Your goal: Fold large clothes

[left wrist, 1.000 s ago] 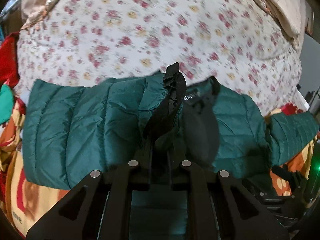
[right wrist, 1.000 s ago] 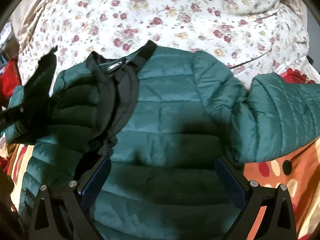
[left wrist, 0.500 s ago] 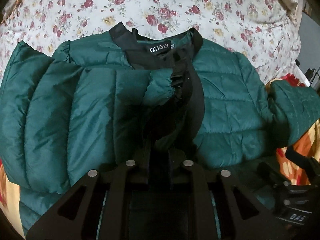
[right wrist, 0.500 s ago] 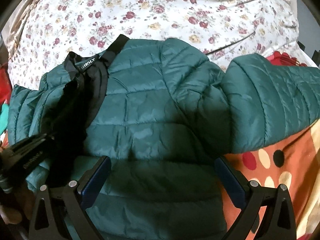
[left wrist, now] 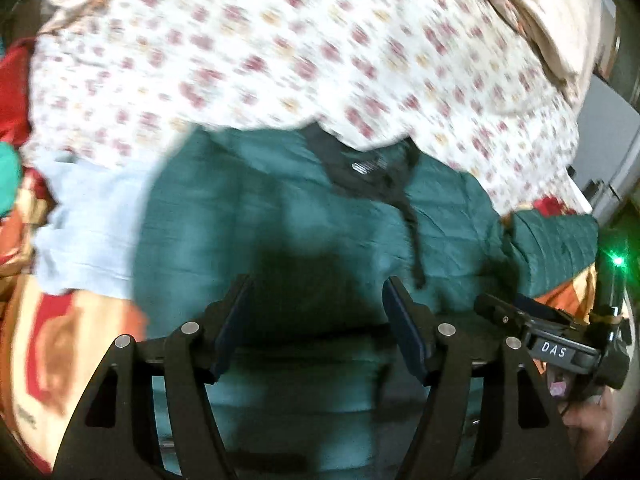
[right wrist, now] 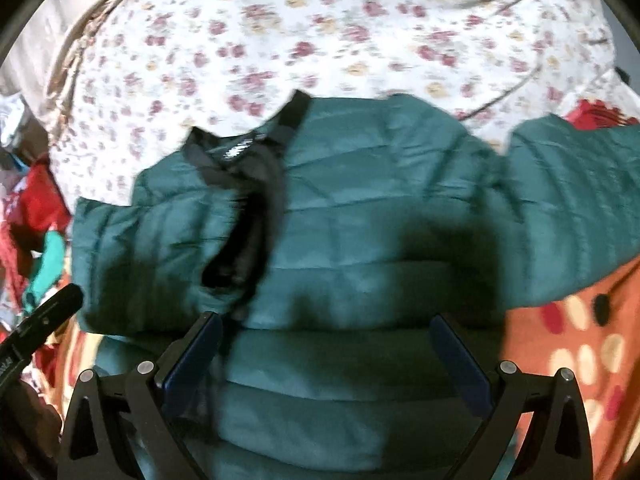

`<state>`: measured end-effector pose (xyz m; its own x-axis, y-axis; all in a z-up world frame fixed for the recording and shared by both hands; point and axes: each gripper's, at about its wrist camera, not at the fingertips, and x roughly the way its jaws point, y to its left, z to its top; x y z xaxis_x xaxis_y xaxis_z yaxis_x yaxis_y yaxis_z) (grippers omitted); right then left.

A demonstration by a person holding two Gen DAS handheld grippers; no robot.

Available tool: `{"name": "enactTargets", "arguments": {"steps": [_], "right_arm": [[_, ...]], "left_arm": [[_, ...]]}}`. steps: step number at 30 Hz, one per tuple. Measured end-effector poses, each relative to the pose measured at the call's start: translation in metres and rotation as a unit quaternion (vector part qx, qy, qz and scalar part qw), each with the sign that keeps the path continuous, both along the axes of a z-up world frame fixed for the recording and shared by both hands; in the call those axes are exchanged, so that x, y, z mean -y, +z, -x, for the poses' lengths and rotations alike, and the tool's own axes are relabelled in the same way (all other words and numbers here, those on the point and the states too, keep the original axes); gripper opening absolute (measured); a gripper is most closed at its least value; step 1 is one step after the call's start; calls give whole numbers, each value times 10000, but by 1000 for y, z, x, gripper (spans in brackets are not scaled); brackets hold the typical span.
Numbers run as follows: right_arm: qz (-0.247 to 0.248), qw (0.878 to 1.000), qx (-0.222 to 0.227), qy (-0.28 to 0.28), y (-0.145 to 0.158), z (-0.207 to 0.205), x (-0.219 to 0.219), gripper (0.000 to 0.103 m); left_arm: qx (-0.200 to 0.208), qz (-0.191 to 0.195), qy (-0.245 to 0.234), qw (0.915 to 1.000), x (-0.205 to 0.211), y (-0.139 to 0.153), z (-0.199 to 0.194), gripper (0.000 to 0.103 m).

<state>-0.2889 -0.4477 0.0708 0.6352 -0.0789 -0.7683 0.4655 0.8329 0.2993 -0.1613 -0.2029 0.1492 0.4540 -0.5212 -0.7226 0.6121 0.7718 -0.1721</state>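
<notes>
The quilted green puffer jacket (right wrist: 360, 240) lay puffy on the floral bedspread (right wrist: 320, 40), black collar (right wrist: 248, 152) rumpled. The left gripper (left wrist: 316, 300) was opening with nothing between its pads; the right gripper (right wrist: 326, 344) gaped wide, empty.

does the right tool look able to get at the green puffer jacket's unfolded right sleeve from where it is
Probably yes: the right tool is open over the green puffer jacket, and the unfolded sleeve lies uncovered to its right.

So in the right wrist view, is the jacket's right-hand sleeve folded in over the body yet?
No: that sleeve of the green puffer jacket lies stretched out to the right, off the body and onto the orange spotted blanket.
</notes>
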Motion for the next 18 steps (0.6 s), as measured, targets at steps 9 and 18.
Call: {"name": "enactTargets", "arguments": {"steps": [9, 18], "right_arm": [[82, 9984, 9, 567, -2, -58, -43, 103], [169, 9970, -134, 740, -19, -98, -37, 86]], "left_arm": [[504, -185, 975, 9938, -69, 0, -38, 69], [140, -336, 1165, 9925, -75, -35, -64, 69]]}}
